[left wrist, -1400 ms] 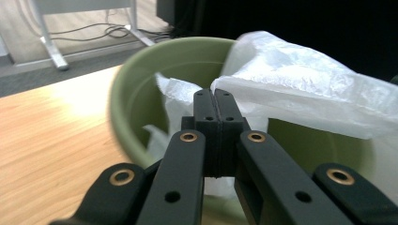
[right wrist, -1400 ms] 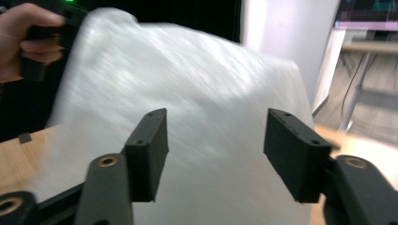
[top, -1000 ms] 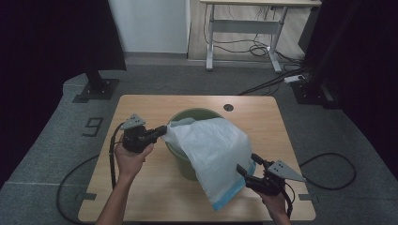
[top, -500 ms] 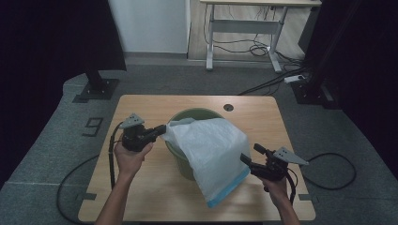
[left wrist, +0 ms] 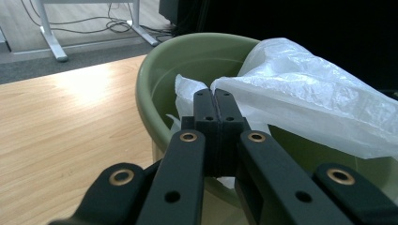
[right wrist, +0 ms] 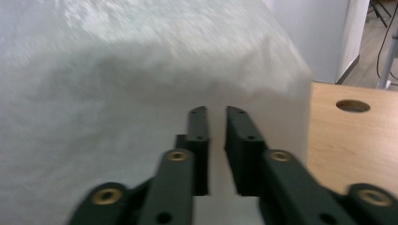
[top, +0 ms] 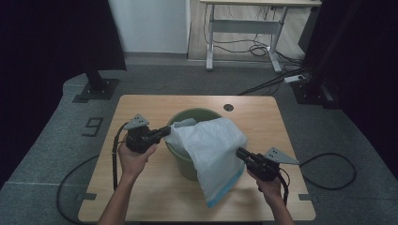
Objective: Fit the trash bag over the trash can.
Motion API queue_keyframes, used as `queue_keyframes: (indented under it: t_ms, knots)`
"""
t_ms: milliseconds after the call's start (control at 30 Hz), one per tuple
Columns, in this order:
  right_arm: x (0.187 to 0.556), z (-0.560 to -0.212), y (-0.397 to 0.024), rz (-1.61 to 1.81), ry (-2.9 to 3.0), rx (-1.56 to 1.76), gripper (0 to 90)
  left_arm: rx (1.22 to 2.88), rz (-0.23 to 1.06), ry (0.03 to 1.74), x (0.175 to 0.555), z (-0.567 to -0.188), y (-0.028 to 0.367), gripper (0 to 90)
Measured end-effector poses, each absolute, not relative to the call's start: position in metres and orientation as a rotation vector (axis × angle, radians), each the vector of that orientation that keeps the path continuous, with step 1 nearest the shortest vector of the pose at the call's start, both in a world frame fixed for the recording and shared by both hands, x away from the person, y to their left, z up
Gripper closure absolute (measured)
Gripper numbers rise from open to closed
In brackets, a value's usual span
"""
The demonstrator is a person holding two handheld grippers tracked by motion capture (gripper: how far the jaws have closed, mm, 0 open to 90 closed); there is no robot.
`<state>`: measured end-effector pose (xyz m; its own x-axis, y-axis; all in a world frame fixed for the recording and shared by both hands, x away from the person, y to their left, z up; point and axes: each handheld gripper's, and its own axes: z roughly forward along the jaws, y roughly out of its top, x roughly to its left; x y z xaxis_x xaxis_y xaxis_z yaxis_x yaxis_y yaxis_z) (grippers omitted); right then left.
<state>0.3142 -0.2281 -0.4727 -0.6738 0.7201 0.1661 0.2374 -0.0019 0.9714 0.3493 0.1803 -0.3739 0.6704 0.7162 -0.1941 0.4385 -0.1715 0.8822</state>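
Observation:
A green bucket (top: 192,113) stands mid-table with a white plastic bag (top: 211,145) draped over it and hanging down its front right side. My left gripper (top: 168,131) is at the bucket's left rim, shut on the bag's edge (left wrist: 234,89), jaws tight together (left wrist: 216,93). My right gripper (top: 238,152) touches the bag's right side. Its jaws have just been closing and stand a narrow gap apart (right wrist: 216,110), with the bag's film (right wrist: 117,70) right in front. I cannot tell whether any film lies between them.
The wooden table (top: 141,187) has a round cable hole (top: 228,107) behind the bucket. Each gripper trails a cable off the table's side. A white desk frame (top: 244,28) and floor cables lie far behind.
My right gripper has moved away from the table's front edge and in against the bag's right side. The left gripper and the bucket have stayed put.

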Motion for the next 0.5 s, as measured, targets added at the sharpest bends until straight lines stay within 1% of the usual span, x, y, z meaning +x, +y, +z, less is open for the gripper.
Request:
queue_keyframes:
  t_ms: [67, 200, 300, 400, 500]
  knots:
    - [0.313, -0.470, -0.227, 1.716, 1.893, 0.983, 88.8, 1.819, 0.323, 0.917, 0.350, -0.375, 0.178, 89.9]
    - [0.306, -0.463, -0.227, 1.733, 1.869, 0.975, 88.0, 1.831, 0.328, 0.915, 0.349, -0.376, 0.172, 89.9]
    - [0.293, -0.457, -0.225, 1.739, 1.861, 0.966, 73.7, 1.839, 0.332, 0.913, 0.349, -0.377, 0.169, 89.9]
    - [0.274, -0.454, -0.220, 1.745, 1.856, 0.936, 63.0, 1.844, 0.333, 0.910, 0.348, -0.378, 0.165, 89.9]
    - [0.258, -0.454, -0.211, 1.758, 1.863, 0.898, 56.5, 1.847, 0.328, 0.908, 0.348, -0.378, 0.162, 89.9]
